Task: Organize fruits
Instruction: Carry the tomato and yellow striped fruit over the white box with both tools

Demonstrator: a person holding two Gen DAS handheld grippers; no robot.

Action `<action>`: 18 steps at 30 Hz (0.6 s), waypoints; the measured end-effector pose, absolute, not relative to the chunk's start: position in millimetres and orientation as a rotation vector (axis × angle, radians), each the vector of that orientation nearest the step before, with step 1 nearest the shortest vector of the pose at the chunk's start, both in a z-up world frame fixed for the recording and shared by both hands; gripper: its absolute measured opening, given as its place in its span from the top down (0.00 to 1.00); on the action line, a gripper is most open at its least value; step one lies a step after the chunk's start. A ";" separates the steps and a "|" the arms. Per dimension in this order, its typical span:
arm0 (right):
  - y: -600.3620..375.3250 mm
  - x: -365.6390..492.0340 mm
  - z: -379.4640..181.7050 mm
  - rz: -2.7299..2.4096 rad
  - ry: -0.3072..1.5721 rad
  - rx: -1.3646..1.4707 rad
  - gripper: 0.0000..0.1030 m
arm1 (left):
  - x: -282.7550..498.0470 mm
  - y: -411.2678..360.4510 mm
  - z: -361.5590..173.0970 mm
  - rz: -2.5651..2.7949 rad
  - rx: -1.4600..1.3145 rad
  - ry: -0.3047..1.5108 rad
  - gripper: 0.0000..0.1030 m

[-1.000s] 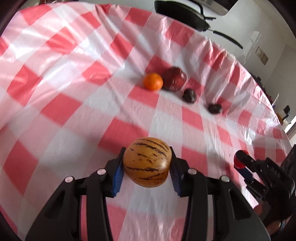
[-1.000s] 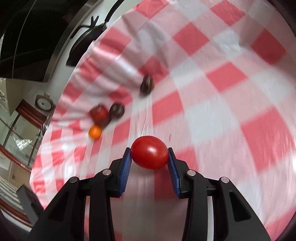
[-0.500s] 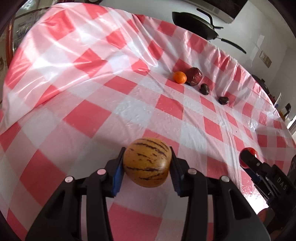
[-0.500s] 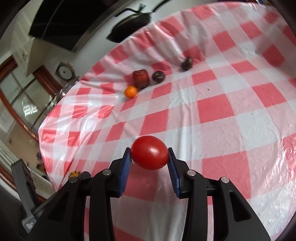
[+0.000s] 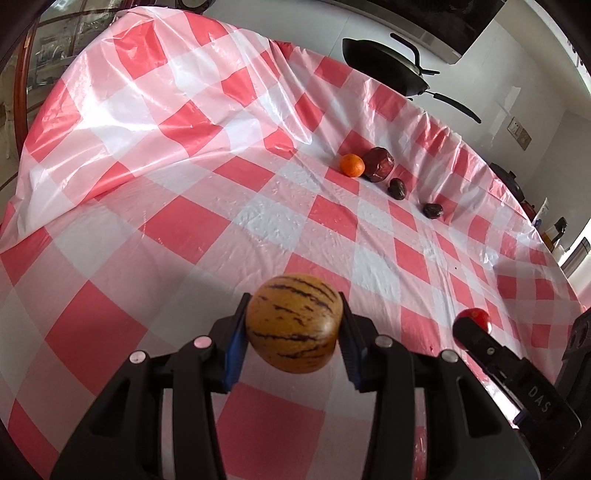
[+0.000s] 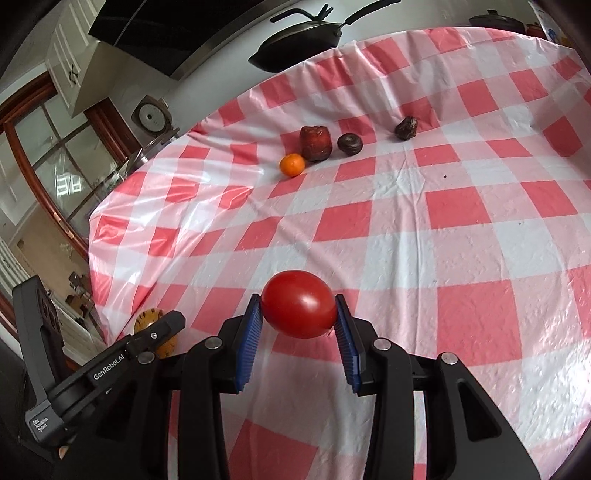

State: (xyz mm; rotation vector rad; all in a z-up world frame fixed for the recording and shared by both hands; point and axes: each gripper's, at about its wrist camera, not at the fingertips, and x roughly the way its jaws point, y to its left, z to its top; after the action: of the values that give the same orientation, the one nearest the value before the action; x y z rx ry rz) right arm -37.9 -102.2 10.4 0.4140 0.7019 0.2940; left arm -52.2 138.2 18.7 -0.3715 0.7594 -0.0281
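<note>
My left gripper [image 5: 293,325] is shut on a tan fruit with dark stripes [image 5: 293,321], held above the checked tablecloth [image 5: 184,221]. My right gripper [image 6: 298,315] is shut on a red tomato [image 6: 298,303], also held over the cloth. Far across the table lie an orange [image 5: 352,165], a dark red fruit [image 5: 379,164] and two small dark fruits [image 5: 397,188] [image 5: 433,211] in a row. The right wrist view shows the same orange [image 6: 291,164], dark red fruit [image 6: 315,143] and dark fruits [image 6: 349,143] [image 6: 406,128]. The right gripper with its tomato [image 5: 476,317] shows at the left view's right edge.
A black frying pan [image 5: 384,66] rests beyond the table's far edge. The cloth bunches into raised folds [image 5: 207,122] at the far left. A wall, a dark range hood [image 6: 166,33] and a glass door [image 6: 55,166] surround the table.
Both grippers have pulled back from the row of fruits, which now looks smaller and farther away. The right view has rolled upright. Each gripper still holds its fruit.
</note>
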 end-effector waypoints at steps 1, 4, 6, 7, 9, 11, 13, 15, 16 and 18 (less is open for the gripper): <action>-100.8 -38.8 10.1 0.295 0.705 0.413 0.62 | -53.8 138.6 18.9 -0.032 -0.371 0.758 0.58; -96.0 -41.0 9.1 0.308 0.719 0.412 0.62 | -58.7 139.8 19.5 -0.043 -0.373 0.752 0.58; -90.9 -43.9 8.9 0.320 0.726 0.402 0.62 | -62.4 141.1 19.9 -0.051 -0.374 0.750 0.58; -88.7 -44.5 8.8 0.323 0.729 0.399 0.62 | -64.9 142.0 19.8 -0.053 -0.375 0.748 0.58; -83.5 -46.9 8.9 0.333 0.733 0.385 0.62 | -68.8 143.4 20.0 -0.058 -0.376 0.745 0.58; -79.4 -48.4 8.8 0.339 0.737 0.377 0.62 | -71.4 145.0 20.3 -0.063 -0.376 0.744 0.58; -76.6 -49.3 8.6 0.344 0.740 0.372 0.62 | -74.3 146.2 20.6 -0.068 -0.377 0.742 0.58; -74.5 -50.4 8.1 0.352 0.747 0.371 0.62 | -77.1 147.8 20.7 -0.073 -0.376 0.740 0.58; -73.3 -51.5 7.9 0.355 0.749 0.370 0.62 | -79.4 148.7 20.8 -0.078 -0.376 0.739 0.58; -70.2 -53.3 7.5 0.364 0.755 0.366 0.62 | -83.7 151.1 21.4 -0.084 -0.373 0.735 0.58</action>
State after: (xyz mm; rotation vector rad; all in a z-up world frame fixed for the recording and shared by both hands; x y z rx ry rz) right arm -53.3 -70.2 7.5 0.3657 0.7552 0.3637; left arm -83.7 151.1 21.4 -0.3733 0.7345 -0.0835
